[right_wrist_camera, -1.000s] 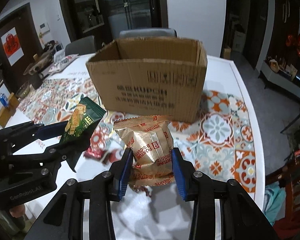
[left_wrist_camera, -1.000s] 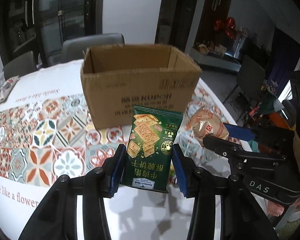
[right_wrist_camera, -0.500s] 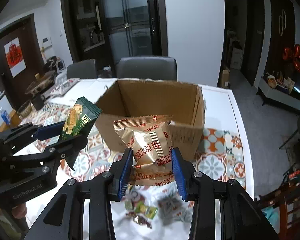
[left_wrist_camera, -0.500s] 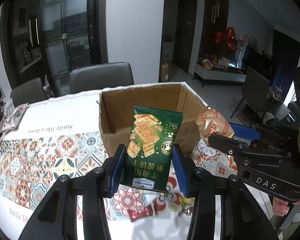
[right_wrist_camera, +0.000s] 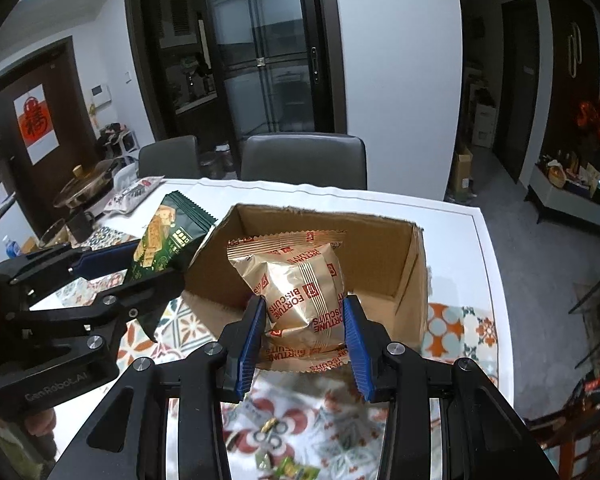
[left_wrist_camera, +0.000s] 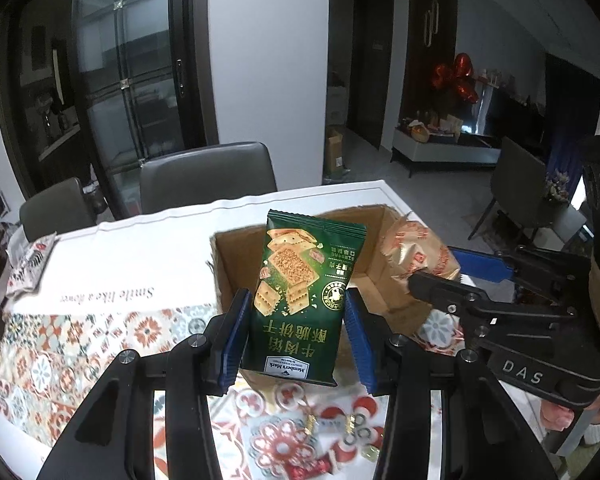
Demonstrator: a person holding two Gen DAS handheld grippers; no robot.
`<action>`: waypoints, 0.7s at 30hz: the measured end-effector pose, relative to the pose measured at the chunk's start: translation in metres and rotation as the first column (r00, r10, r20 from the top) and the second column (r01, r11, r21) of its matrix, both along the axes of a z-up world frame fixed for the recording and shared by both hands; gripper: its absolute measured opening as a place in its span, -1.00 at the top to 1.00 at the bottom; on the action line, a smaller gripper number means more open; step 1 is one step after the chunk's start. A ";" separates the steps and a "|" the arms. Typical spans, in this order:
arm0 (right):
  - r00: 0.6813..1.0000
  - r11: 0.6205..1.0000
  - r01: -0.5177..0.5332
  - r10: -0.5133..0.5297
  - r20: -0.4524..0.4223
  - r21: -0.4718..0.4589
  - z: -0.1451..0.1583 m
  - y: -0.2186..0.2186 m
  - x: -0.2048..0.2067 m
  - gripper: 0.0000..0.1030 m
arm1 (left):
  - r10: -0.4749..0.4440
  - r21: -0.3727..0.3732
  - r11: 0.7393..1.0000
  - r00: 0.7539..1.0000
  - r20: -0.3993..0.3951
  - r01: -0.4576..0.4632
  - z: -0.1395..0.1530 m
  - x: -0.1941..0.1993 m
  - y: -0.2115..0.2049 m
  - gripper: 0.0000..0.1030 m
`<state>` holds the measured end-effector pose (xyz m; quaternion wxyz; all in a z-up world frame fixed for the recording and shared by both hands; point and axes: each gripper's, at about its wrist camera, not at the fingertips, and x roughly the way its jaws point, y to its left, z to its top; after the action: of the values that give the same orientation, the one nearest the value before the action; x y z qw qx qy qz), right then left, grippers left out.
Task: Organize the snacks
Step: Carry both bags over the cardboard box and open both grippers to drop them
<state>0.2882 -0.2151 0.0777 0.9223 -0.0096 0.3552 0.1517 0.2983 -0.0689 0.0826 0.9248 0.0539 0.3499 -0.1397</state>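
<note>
My left gripper (left_wrist_camera: pixel 296 338) is shut on a green cracker packet (left_wrist_camera: pixel 302 300) and holds it upright above the near-left rim of the open cardboard box (left_wrist_camera: pixel 364 276). My right gripper (right_wrist_camera: pixel 305 338) is shut on a gold Fortune Biscuits packet (right_wrist_camera: pixel 300 292), held above the box's (right_wrist_camera: pixel 384 276) near wall. Each gripper shows in the other's view: the gold packet (left_wrist_camera: pixel 418 252) to the right, the green packet (right_wrist_camera: pixel 166 246) to the left. The box interior that shows looks bare.
The box stands on a table with a patterned cloth (left_wrist_camera: pixel 80 344). Small wrapped candies (left_wrist_camera: pixel 352 436) lie on the cloth below the grippers, also in the right wrist view (right_wrist_camera: pixel 288 468). Grey chairs (left_wrist_camera: pixel 208 180) stand behind the table. A packet (left_wrist_camera: pixel 28 264) lies far left.
Both grippers have risen with their packets and now sit higher over the box, so its open top shows. Loose candies on the cloth have come into view below.
</note>
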 end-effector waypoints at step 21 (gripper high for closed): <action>0.996 0.997 0.060 -0.063 -0.068 -0.038 -0.028 -0.004 0.073 0.12 | 0.059 0.027 0.998 0.992 -0.110 -0.056 -0.027 0.072 -0.006 -0.21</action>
<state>0.3616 -0.2190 0.0499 0.9135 -0.0097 0.3896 0.1170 0.3706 -0.0744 0.0554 0.9068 0.0472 0.4037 -0.1116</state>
